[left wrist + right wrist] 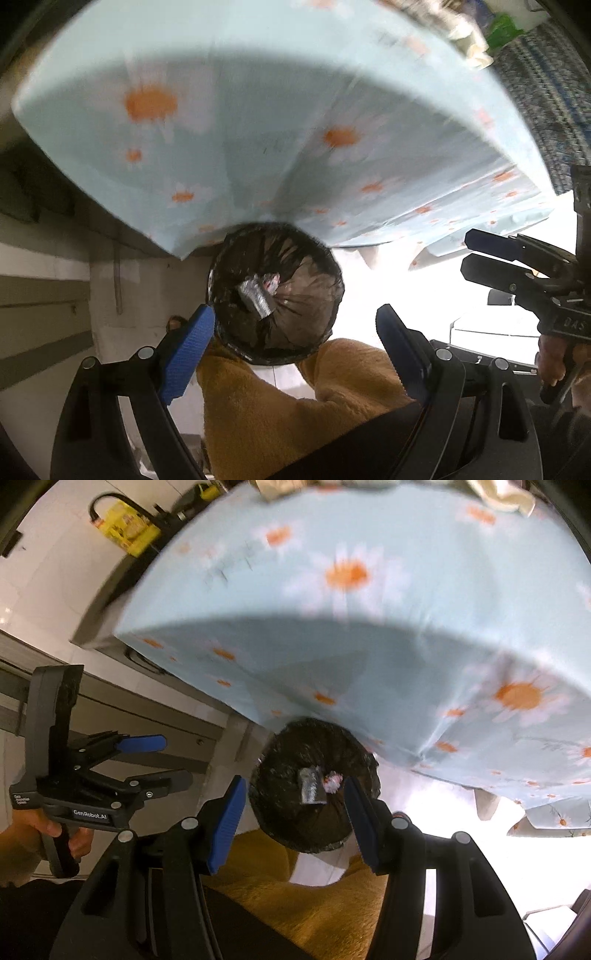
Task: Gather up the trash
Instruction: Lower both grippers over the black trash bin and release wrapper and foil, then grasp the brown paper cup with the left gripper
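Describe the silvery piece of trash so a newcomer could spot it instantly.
Start at the table draped in a light blue daisy cloth. Below its edge stands a round bin lined with a black bag. The crumpled foil wrapper inside is the only shiny silver thing there.

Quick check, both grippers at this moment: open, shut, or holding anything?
Left gripper: open, nothing between its fingers; the black-lined trash bin lies below.
Right gripper: open, narrower, holding nothing.
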`<state>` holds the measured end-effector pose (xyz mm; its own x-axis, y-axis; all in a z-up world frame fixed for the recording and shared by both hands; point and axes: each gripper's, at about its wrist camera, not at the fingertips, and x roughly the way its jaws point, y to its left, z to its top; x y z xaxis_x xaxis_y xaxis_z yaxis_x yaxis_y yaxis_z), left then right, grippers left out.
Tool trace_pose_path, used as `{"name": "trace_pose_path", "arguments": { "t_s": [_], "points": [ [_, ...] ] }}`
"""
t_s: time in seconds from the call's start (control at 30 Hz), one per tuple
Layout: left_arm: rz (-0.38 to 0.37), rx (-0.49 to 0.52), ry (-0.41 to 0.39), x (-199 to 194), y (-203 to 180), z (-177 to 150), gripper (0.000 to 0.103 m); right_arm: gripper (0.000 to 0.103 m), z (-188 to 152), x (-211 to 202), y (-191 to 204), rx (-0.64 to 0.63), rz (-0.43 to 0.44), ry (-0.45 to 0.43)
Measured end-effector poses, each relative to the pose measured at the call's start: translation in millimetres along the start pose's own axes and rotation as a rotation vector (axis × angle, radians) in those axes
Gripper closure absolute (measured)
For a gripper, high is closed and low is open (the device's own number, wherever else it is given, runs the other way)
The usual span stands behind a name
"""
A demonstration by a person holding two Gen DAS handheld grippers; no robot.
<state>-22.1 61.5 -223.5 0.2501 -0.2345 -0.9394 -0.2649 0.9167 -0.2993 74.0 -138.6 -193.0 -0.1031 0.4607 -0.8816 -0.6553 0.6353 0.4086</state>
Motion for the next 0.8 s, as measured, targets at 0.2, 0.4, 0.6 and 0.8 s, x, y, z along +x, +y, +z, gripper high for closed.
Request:
{"name": "trace_pose_path", "arguments": {
  "t_s": [0.2,0.4,0.6,0.8],
  "points": [
    [-0.026,0.066,-0.09,-48,-24,21,0.016,0.048,10,-44,3,-0.028,-0.011,-0.098],
    [-0.015,0.145,-0.201,-90,-46,52,0.016,0.043,29,-93,-1,-0.025,-0.025,-0.249],
    [0.01,0.234,-0.282,-120,-71,89,0.016,0.039,46,-125,-13,-0.016,-0.076,-0.352],
    [0.042,0.312,-0.342,-135,-91,125,0.016,0.037,59,-154,-34,0.016,-0.124,-0.428]
  ]
}}
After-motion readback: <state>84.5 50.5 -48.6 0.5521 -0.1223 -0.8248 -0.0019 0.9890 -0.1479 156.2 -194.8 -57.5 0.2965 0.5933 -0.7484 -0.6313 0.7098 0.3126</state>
